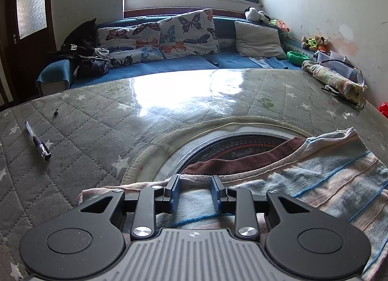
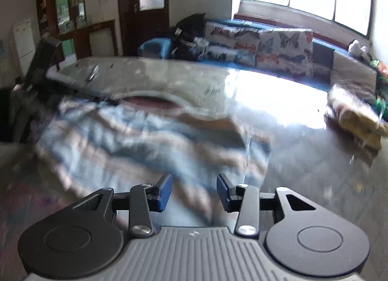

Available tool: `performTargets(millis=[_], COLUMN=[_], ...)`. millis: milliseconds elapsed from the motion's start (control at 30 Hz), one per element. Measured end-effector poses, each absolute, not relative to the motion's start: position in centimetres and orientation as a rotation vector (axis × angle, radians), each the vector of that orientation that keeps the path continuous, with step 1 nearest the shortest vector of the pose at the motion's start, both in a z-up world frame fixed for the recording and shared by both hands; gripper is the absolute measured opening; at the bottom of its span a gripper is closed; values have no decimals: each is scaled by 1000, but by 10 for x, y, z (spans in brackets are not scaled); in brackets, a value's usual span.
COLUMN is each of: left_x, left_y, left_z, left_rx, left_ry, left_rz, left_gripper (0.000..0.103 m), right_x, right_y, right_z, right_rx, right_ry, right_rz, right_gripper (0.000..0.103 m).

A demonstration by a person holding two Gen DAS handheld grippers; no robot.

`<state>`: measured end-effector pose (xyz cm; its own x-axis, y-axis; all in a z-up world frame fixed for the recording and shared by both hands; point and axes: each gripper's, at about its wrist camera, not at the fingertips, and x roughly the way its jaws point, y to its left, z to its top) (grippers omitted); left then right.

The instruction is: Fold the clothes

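Observation:
A garment striped in pale blue and beige lies spread on the quilted grey table cover, with a brown cloth showing beyond its collar edge. My left gripper rests low over the garment's near left edge. Its jaws stand partly apart, and flat fabric shows in the gap, with no pinch on it. The right wrist view is blurred. There my right gripper hovers above the near side of the striped garment, jaws apart with nothing between them.
A pen and a small black bit lie on the cover at left. A rolled patterned cloth sits at the far right edge. A dark round inset lies under the cloths. Beyond the table is a blue sofa with pillows.

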<state>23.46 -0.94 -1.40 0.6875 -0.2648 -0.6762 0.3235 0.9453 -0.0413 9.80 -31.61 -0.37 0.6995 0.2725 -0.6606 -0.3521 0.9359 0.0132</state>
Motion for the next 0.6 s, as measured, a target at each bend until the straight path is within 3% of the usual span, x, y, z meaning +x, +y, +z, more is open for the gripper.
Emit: performTargets(millis=[233, 333, 400, 600], left_x=[233, 232, 232, 233], left_y=[-11, -10, -8, -10], left_z=[-15, -16, -16, -16], left_rx=[87, 85, 79, 80], left_ry=[737, 733, 731, 732], left_rz=[-335, -340, -344, -338], left_gripper=[34, 34, 34, 34], right_x=[173, 189, 191, 183], right_y=[-307, -315, -326, -327], right_z=[-18, -30, -32, -21], right_rx=[10, 34, 83, 81], right_ry=[775, 791, 793, 758], right_rz=[311, 254, 227, 183], right_gripper=[38, 21, 3, 4])
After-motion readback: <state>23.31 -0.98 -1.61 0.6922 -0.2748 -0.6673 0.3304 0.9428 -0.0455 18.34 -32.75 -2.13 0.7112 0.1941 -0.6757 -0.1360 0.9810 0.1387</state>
